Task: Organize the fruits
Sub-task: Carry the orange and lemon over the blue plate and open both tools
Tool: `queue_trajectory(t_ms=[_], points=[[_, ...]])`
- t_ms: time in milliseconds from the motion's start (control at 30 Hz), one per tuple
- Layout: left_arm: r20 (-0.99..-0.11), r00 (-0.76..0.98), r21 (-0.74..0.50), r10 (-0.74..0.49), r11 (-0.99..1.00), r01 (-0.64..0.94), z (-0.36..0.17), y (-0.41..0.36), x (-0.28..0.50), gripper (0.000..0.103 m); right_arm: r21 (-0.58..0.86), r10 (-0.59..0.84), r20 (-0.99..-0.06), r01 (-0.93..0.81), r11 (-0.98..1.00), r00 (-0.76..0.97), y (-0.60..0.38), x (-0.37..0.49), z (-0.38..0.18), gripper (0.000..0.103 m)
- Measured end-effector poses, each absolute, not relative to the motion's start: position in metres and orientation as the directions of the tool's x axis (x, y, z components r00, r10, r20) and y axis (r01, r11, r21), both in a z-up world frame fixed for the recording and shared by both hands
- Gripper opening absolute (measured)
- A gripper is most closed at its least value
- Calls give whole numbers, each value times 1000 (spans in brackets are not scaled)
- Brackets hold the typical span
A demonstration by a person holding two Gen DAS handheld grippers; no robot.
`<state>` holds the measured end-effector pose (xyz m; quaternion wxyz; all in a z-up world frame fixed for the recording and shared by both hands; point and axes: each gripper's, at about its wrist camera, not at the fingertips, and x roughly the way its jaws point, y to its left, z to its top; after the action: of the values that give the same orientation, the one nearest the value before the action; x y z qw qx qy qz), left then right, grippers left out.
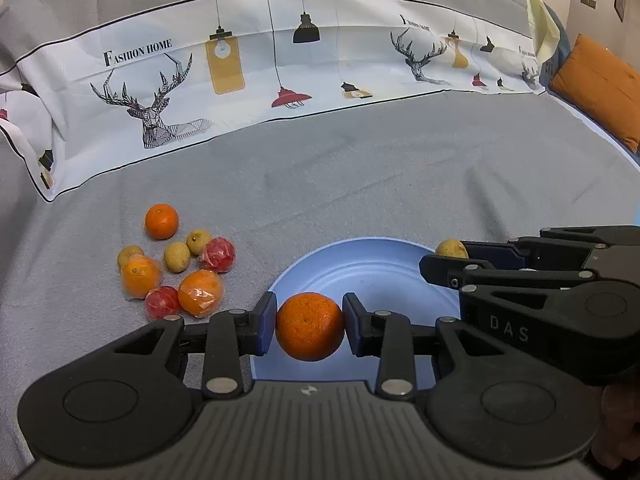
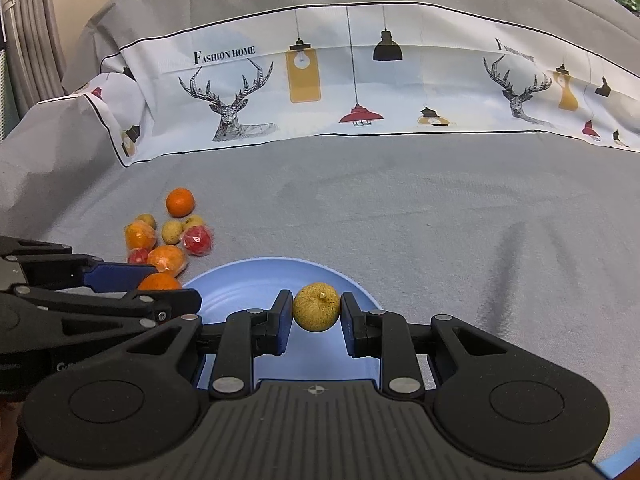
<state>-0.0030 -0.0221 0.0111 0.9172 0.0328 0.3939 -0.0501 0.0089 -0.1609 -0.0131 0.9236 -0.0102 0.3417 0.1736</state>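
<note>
My left gripper (image 1: 309, 326) is shut on an orange (image 1: 310, 326) and holds it over the near left rim of a blue plate (image 1: 360, 268). My right gripper (image 2: 316, 314) is shut on a small yellow fruit (image 2: 317, 307) over the same plate (image 2: 248, 284). Each gripper shows in the other's view: the right one (image 1: 452, 258) at the plate's right, the left one (image 2: 160, 288) at its left. A pile of fruits (image 1: 176, 264) lies left of the plate: oranges, wrapped red fruits and small yellow fruits. It also shows in the right wrist view (image 2: 172, 236).
Everything rests on a grey bedspread (image 1: 360, 184). A white printed cloth band (image 1: 280, 68) with deer and lamps runs across the back. An orange cushion (image 1: 600, 88) lies at the far right.
</note>
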Motion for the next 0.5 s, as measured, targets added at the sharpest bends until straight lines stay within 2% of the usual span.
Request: queue_trajectory(t_ms=[500], points=[[-738, 671, 21, -71, 992, 127, 8, -25, -1, 40, 91, 306, -642, -327, 941, 703, -160, 9, -14, 27]])
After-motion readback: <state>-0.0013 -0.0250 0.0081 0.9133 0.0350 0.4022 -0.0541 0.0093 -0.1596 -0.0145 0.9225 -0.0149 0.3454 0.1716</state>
